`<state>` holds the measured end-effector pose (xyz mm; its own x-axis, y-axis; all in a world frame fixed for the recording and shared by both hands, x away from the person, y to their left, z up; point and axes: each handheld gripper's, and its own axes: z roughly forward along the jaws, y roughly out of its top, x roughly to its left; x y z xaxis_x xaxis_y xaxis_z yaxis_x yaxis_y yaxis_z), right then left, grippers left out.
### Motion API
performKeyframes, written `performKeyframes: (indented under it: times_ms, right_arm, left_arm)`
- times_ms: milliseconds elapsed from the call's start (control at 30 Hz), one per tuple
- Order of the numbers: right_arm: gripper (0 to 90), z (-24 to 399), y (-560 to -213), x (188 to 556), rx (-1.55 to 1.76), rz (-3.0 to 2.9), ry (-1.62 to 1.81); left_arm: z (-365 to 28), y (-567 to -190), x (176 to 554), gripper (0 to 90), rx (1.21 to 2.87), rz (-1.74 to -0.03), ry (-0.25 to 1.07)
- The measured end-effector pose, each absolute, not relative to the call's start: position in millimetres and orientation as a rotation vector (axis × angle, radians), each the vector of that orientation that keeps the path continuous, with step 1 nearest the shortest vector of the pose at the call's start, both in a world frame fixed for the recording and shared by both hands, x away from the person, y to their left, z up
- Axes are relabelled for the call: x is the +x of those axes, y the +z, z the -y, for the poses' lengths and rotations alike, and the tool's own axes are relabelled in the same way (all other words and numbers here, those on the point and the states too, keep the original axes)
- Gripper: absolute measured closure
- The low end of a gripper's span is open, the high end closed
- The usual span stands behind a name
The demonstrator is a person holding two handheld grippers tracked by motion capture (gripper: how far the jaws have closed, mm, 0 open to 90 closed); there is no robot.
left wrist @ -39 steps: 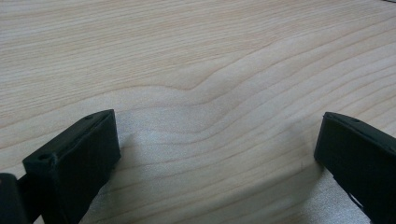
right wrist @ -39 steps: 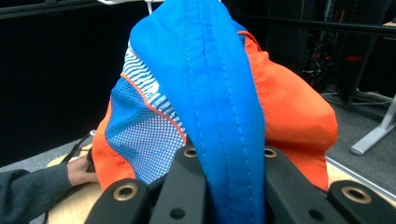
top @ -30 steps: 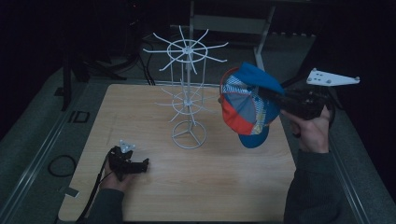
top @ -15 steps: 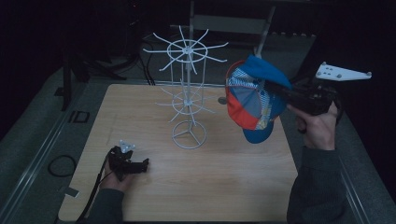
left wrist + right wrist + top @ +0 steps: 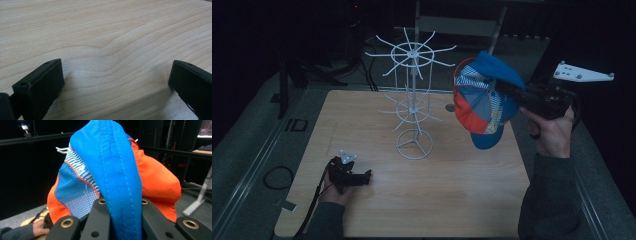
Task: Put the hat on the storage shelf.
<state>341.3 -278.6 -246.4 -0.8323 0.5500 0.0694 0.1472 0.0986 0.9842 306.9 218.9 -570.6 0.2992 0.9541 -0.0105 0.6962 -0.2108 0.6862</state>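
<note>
Right tongs (image 5: 507,90) clenched on the cap (image 5: 479,102), held above the tabletop (image 5: 462,190), right of the wire rack (image 5: 412,105). Left tongs (image 5: 367,174) released, resting near left.

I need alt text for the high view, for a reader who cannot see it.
The right gripper holds a blue and orange cap in the air beside a white wire rack on a wooden table. The left gripper rests on the table, open.
</note>
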Motion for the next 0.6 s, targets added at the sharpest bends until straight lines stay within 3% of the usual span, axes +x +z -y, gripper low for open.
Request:
performKeyframes:
  times_ms: [600]
  right_arm:
    - [88.2,260,-237,351,0.668,-2.055,1.853]
  left_arm:
    - [-219,-571,307,0.2,1.983,-1.464,0.57]
